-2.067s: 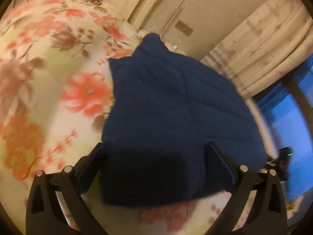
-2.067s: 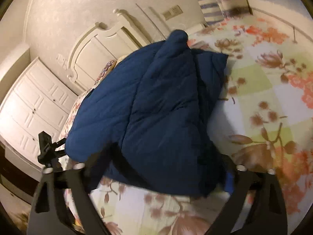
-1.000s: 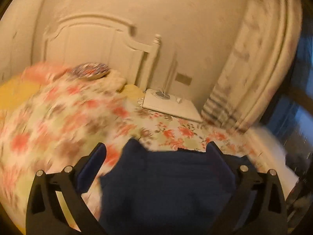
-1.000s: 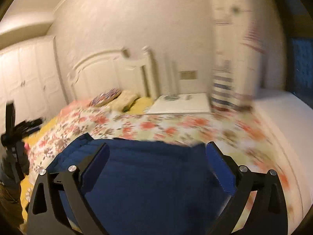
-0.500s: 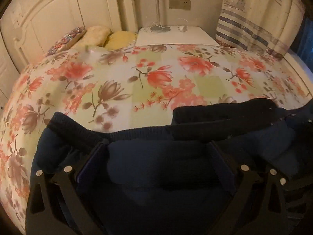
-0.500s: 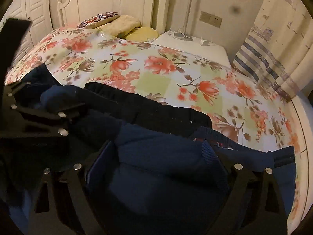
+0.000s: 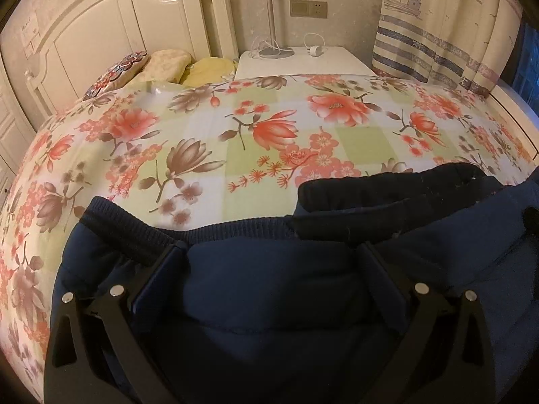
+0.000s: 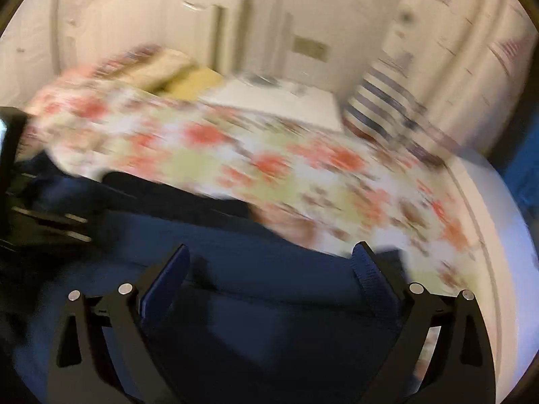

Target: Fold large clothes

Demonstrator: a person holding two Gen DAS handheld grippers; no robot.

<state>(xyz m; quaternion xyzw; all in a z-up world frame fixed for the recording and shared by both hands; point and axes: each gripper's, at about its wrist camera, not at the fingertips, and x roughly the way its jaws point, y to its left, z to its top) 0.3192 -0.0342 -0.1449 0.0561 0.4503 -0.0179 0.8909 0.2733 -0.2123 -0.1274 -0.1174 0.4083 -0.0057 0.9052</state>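
Observation:
A dark navy padded garment (image 7: 269, 286) lies bunched on the floral bed (image 7: 269, 118), its ribbed hem (image 7: 134, 232) at the left and a darker band (image 7: 387, 192) at the right. My left gripper (image 7: 272, 245) rests low on it with wide jaws, and a fold of cloth lies between the fingers without being squeezed. The right wrist view is blurred. There my right gripper (image 8: 272, 246) hovers over the same garment (image 8: 252, 320). Its jaws are opening, with cloth below and between them but not pinched. The left tool's black frame (image 8: 20, 202) shows at that view's left edge.
A white headboard (image 7: 118, 27) and pillows (image 7: 168, 64) are at the far left of the bed. A white nightstand (image 7: 303, 60) holds a lamp base and a charger. A striped curtain (image 7: 438, 33) hangs at the right. The flowered bedspread stretches beyond the garment.
Both grippers swung down from a level view onto the bed with the garment, which now lies doubled over. Since half a second ago the left one stayed put while the right one moved and blurred.

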